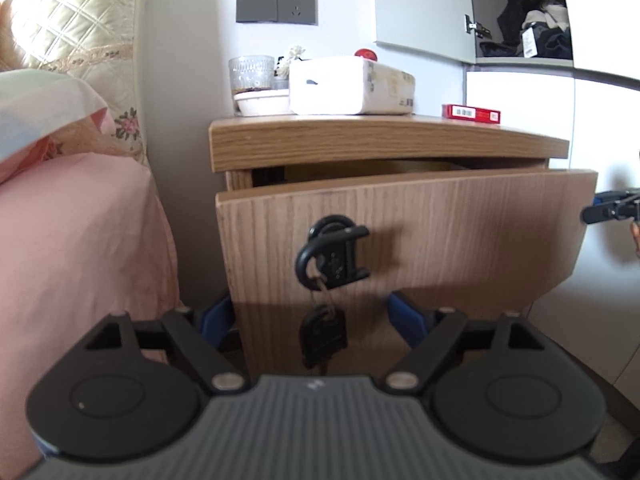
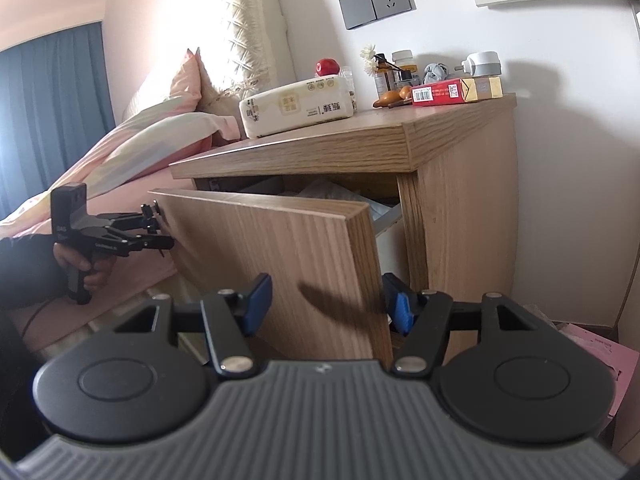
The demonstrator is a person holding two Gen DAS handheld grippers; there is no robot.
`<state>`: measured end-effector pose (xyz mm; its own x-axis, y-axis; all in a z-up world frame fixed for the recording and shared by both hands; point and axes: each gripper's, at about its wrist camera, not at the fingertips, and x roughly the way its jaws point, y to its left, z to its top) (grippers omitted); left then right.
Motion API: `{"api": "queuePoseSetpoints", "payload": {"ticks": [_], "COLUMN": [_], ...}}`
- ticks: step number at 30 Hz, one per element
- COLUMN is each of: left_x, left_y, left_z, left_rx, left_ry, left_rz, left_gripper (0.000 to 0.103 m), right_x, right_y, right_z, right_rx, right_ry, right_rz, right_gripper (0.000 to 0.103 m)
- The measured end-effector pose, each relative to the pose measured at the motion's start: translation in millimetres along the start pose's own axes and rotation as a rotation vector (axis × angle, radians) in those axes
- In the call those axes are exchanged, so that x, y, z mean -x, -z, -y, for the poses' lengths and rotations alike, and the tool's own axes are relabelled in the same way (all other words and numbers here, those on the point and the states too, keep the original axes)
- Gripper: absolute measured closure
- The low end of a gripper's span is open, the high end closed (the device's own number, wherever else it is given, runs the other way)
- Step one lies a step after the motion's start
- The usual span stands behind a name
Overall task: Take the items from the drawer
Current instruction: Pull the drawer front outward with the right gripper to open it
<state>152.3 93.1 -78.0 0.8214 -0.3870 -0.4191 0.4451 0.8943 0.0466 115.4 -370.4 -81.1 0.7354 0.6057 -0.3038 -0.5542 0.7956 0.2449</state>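
The wooden nightstand's drawer [image 1: 400, 240] is pulled partly out; its front also shows in the right wrist view [image 2: 280, 264]. A black padlock with keys [image 1: 332, 256] hangs on the front. Pale wrapped items [image 2: 332, 192] show dimly inside the gap. My left gripper [image 1: 316, 320] is open, its blue pads wide apart just in front of the drawer face below the lock; in the right wrist view it [image 2: 160, 228] sits at the drawer front's left edge. My right gripper [image 2: 326, 300] is open and empty near the drawer's right corner.
On the nightstand top [image 2: 320, 136] lie a tissue pack [image 1: 352, 84], a red box [image 1: 472, 112], a glass in a bowl [image 1: 252, 76] and small bottles [image 2: 396, 68]. A pink bed [image 1: 80, 240] is at the left. A white wardrobe [image 1: 520, 80] stands at the right.
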Motion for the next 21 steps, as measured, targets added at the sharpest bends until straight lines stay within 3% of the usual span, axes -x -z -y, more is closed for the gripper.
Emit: {"api": "queuePoseSetpoints", "payload": {"ticks": [21], "left_x": [7.8], "left_y": [3.5], "left_z": [8.7], "left_rx": [-0.028], "left_ry": [-0.022], "left_rz": [-0.007], "left_gripper": [0.015], "right_x": [-2.9], "right_y": [-3.2], "right_z": [-2.9], "right_rx": [0.014], "right_ry": [-0.051], "right_rz": [-0.022], "right_gripper": [0.038]}}
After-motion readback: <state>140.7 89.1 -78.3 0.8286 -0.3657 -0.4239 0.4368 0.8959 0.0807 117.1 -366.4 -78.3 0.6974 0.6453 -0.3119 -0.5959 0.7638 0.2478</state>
